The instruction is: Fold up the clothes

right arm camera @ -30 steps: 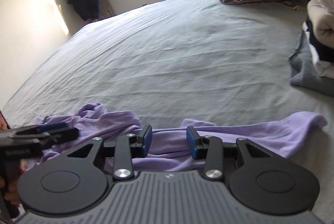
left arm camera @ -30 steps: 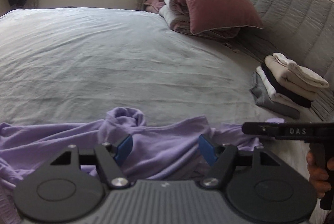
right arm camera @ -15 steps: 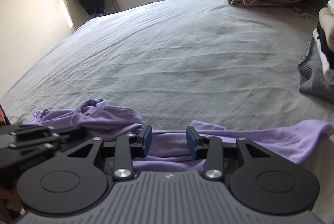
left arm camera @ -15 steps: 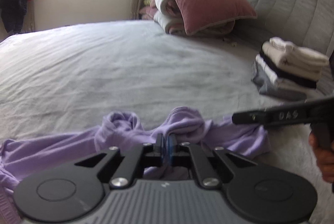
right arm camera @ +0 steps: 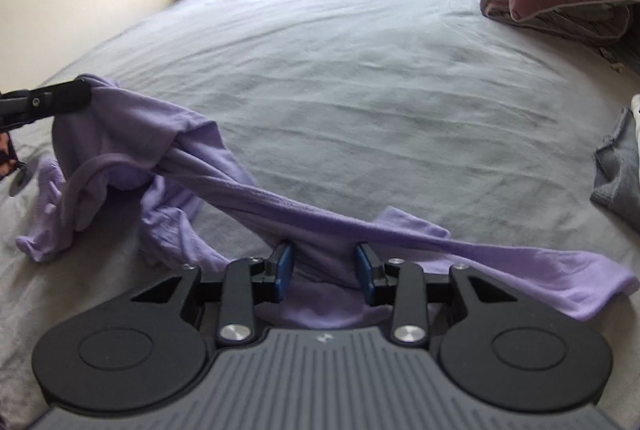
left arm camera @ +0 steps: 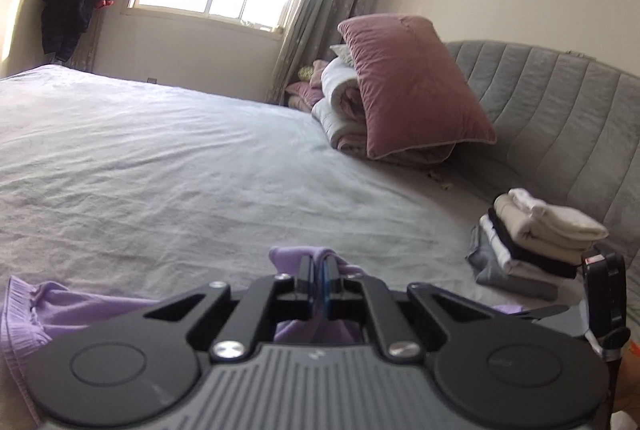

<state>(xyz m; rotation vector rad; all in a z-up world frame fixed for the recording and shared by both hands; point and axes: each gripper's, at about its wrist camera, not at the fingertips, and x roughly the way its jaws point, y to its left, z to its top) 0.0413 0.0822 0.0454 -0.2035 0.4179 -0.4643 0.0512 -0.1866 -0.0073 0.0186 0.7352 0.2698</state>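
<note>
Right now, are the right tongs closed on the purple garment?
No, the right tongs stand open, with the purple garment lying between them.

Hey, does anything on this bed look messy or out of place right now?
Only the purple garment: it lies crumpled and twisted near the bed's front edge, one part pinched up by the left gripper. The folded stack looks tidy.

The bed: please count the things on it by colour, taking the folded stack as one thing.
Purple: 1, the shirt
Pink: 1, the pillow
Mixed: 2, the stack and the quilt
Total: 4
</note>
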